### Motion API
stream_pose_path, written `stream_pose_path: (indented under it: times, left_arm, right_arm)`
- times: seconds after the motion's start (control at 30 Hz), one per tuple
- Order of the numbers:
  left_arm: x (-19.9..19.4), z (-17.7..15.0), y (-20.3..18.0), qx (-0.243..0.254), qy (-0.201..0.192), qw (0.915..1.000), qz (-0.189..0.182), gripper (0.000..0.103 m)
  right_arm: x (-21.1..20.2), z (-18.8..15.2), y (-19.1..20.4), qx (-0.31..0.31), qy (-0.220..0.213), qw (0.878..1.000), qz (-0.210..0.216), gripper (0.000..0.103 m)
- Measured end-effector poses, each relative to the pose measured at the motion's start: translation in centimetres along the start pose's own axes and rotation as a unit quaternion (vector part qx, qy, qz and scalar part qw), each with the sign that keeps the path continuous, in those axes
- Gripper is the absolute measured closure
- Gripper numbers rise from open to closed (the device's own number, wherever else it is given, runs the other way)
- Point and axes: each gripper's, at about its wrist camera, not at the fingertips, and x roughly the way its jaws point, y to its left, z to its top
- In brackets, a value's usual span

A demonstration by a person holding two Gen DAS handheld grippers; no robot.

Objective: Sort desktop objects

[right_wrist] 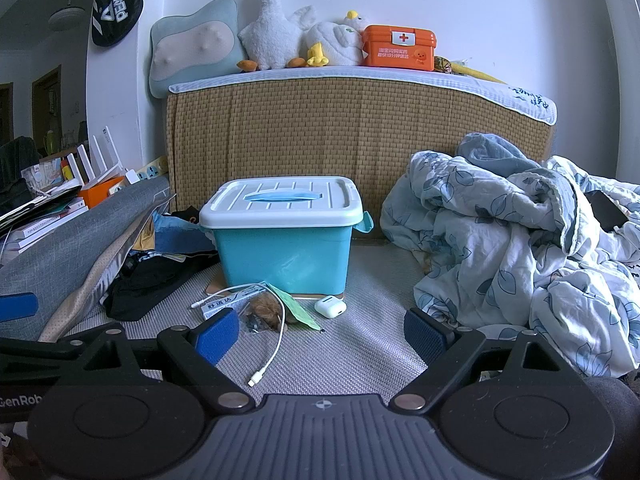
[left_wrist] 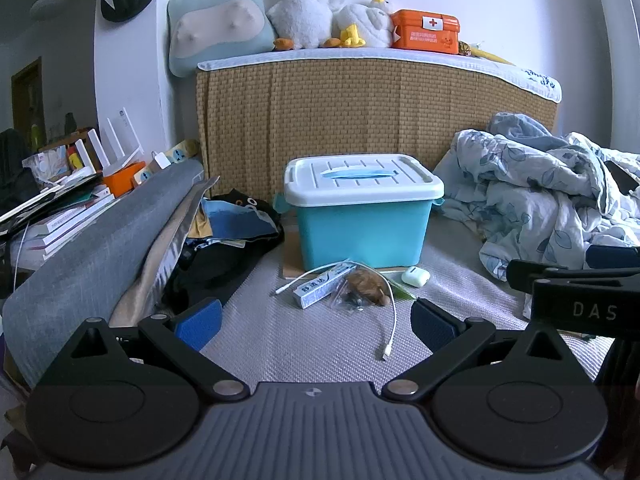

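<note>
Cable (left_wrist: 390,316), small carton (left_wrist: 322,289) and earbud case (left_wrist: 415,276) lie mid-frame before the lidded bin (left_wrist: 362,216). Left tool (left_wrist: 318,322) and right tool (right_wrist: 320,334) both stand wide open, empty.

Teal bin (left_wrist: 362,236) (lid shut) behind cable (left_wrist: 390,312), earbud case (left_wrist: 415,276).

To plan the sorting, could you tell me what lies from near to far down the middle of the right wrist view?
Cable plug → earbud case → blue storage box → woven headboard → orange first-aid box.
</note>
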Motion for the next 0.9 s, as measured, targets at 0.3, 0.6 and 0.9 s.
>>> stream_pose_path:
  times: [0.3,0.6,0.9]
  left_arm:
    - [0.01,-0.03,0.07,0.0,0.001,1.0,0.0,0.0]
    - [0.12,-0.09,-0.05,0.002,0.005,1.0,0.001,0.0]
    - [0.22,-0.16,0.01,-0.001,0.009,1.0,0.002,0.0]
  right_arm:
    - [-0.02,0.02,-0.01,-0.002,0.0,1.0,0.0,0.011]
    - [0.04,0.04,0.07,-0.003,0.001,1.0,0.0,0.011]
    - [-0.01,0.02,0.2,-0.005,0.002,1.0,0.0,0.011]
